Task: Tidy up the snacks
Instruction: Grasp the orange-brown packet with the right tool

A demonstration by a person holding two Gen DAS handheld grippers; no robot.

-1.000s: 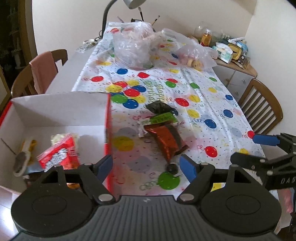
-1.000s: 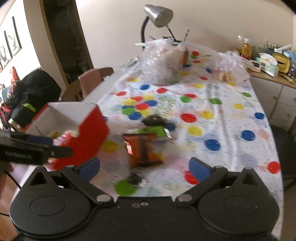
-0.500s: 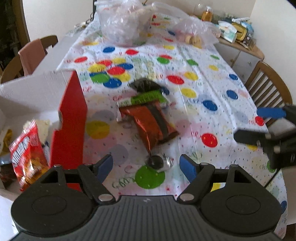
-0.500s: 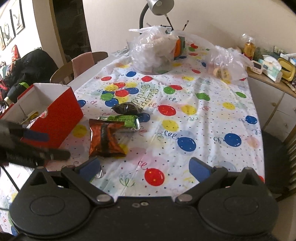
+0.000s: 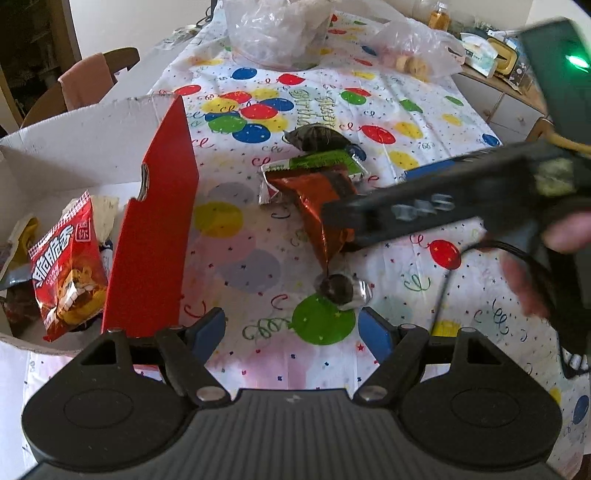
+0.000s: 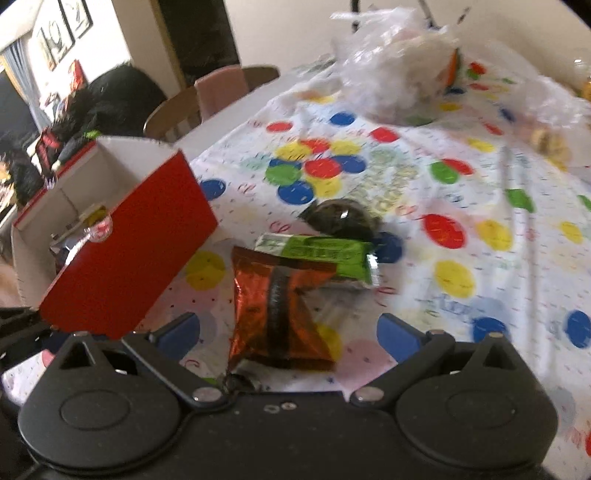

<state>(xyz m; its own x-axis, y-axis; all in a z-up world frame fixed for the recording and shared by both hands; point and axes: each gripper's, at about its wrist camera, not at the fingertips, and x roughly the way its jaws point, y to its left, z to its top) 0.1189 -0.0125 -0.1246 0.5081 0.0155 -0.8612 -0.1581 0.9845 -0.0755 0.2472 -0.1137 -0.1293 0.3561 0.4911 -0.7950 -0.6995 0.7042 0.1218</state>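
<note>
Right wrist view: we see our right hand-held gripper [image 6: 288, 332] open over orange packet [image 6: 275, 314]; left hand-held gripper [image 5: 293, 330] open, empty.

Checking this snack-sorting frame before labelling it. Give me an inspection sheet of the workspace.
Surface: table under balloon-print cloth.
Job's things: red box holds red snack bag; orange packet, green packet, dark pouch, small wrapped sweet lie on cloth.
Clutter: clear plastic bags at far end.
Grippers: left gripper open, empty; right gripper open over orange packet.
Cables: black cord by right hand.
Surroundings: chairs, side cabinet.
</note>
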